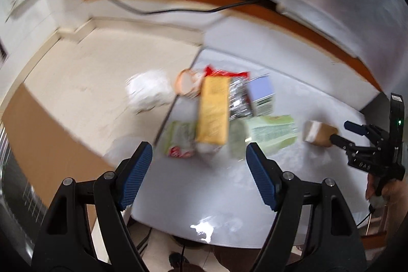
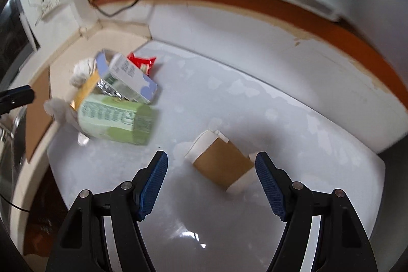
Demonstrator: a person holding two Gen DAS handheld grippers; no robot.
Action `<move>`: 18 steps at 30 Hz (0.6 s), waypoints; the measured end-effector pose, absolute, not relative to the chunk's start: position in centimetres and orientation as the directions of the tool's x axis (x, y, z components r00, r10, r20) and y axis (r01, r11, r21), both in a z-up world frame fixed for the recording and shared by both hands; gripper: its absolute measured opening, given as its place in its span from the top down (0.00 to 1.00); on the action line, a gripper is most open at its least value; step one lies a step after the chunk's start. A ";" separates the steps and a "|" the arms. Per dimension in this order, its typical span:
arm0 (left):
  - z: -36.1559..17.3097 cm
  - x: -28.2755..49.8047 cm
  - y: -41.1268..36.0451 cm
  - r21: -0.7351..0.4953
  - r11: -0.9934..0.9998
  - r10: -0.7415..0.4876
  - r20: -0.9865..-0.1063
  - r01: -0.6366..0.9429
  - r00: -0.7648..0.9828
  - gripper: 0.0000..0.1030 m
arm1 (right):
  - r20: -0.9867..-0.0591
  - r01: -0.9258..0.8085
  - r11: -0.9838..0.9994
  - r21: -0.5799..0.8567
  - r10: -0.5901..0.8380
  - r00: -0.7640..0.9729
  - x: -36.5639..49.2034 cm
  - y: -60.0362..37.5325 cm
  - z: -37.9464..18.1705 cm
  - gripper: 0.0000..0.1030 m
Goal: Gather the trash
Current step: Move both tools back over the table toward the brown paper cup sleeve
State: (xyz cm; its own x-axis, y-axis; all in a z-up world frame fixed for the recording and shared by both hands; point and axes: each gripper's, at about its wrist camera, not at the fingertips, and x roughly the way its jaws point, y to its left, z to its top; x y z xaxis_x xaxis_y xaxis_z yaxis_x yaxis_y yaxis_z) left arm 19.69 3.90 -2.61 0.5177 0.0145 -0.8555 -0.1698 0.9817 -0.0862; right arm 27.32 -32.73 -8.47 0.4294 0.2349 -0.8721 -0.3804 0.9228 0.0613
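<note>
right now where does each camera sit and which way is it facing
Left wrist: on the left gripper, tilted down at the trash pile, yellow box ahead; open jaws and a hand holding the right gripper show.
Right wrist: on the right gripper, tilted down at the brown paper cup; open jaws show.
Shared: white table, pile, cup.

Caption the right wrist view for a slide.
Open right gripper poised above a brown-sleeved paper cup lying on the white table, beside piled trash.

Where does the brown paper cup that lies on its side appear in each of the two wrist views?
Left wrist view: brown paper cup at right of centre, beside the right gripper.
Right wrist view: the cup at lower centre, ahead of the open gripper.
Shared landmark: green carton.
</note>
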 end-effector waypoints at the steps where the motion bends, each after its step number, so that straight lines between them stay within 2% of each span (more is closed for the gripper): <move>1: -3.0 19.4 4.4 -0.084 0.979 0.024 -0.860 -0.186 0.510 0.29 | -0.877 -0.396 0.916 0.063 0.240 0.416 27.7 -32.7 -9.1 0.29; 9: -6.0 17.3 7.5 -0.059 0.957 0.077 -0.893 -0.284 0.443 0.29 | -0.895 -0.519 0.855 -0.012 0.222 0.387 29.3 -31.2 -12.5 0.29; 18: -8.2 17.5 10.7 -0.079 0.925 0.086 -0.909 -0.372 0.408 0.29 | -0.885 -0.633 0.738 -0.233 0.110 0.453 29.1 -28.6 -14.9 0.29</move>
State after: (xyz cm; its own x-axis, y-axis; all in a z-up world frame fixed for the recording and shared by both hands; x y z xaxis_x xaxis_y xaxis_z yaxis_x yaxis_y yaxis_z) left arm 17.46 10.72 -8.23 0.4082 0.0864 -0.9088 -0.3717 0.9250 -0.0791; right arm 29.08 -28.57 -14.89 0.4533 0.1103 -0.8845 -0.6334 0.7380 -0.2326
